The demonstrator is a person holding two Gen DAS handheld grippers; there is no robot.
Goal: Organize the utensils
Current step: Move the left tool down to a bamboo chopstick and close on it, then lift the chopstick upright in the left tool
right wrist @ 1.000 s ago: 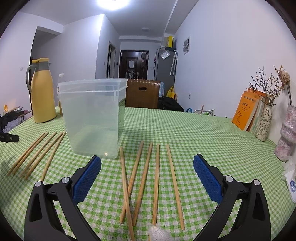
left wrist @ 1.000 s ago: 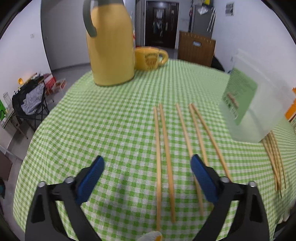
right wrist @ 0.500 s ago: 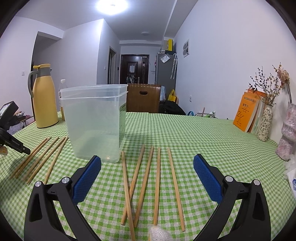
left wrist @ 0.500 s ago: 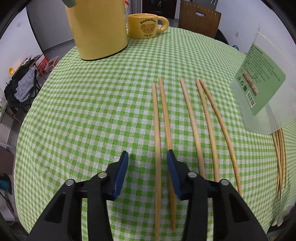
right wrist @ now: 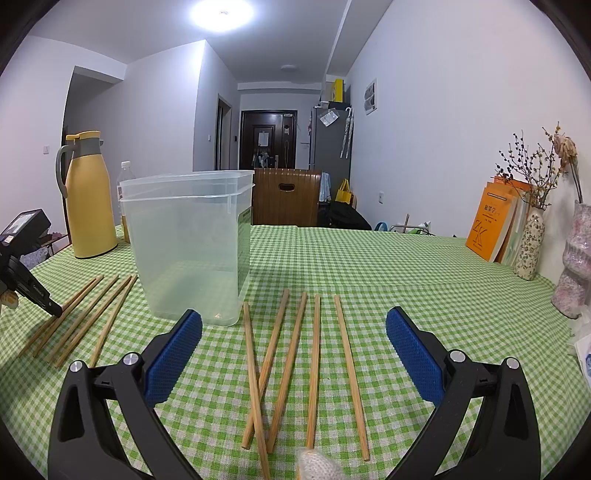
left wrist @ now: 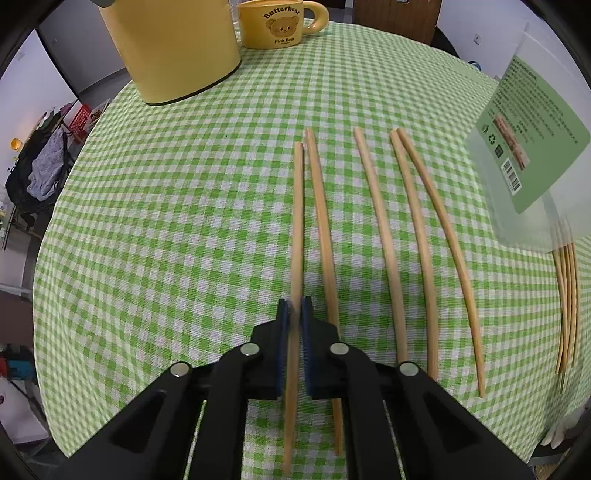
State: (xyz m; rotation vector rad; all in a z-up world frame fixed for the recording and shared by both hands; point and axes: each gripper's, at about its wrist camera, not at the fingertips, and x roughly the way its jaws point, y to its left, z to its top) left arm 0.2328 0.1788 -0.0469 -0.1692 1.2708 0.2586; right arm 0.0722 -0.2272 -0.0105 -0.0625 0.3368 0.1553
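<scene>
Several wooden chopsticks lie side by side on the green checked tablecloth [left wrist: 166, 221]. My left gripper [left wrist: 294, 306] points steeply down, its jaws closing, and the blue pads press on both sides of the leftmost chopstick [left wrist: 297, 221]. The neighbouring chopstick [left wrist: 320, 221] lies just right of the pads. A clear plastic container [right wrist: 188, 251] stands upright between the two groups. My right gripper [right wrist: 293, 317] hangs open above a second group of chopsticks [right wrist: 314, 350], holding nothing. In the right wrist view the left gripper [right wrist: 55, 312] touches the far-left group [right wrist: 85, 317].
A yellow thermos jug [left wrist: 173, 48] and a yellow bear mug [left wrist: 279, 22] stand at the far side. Orange books [right wrist: 495, 221] and vases [right wrist: 530, 243] line the right wall. The table edge curves away on the left [left wrist: 48, 258].
The left gripper tilted down, came lower over the table and shut from wide open onto the leftmost chopstick. The right gripper has stayed still and open.
</scene>
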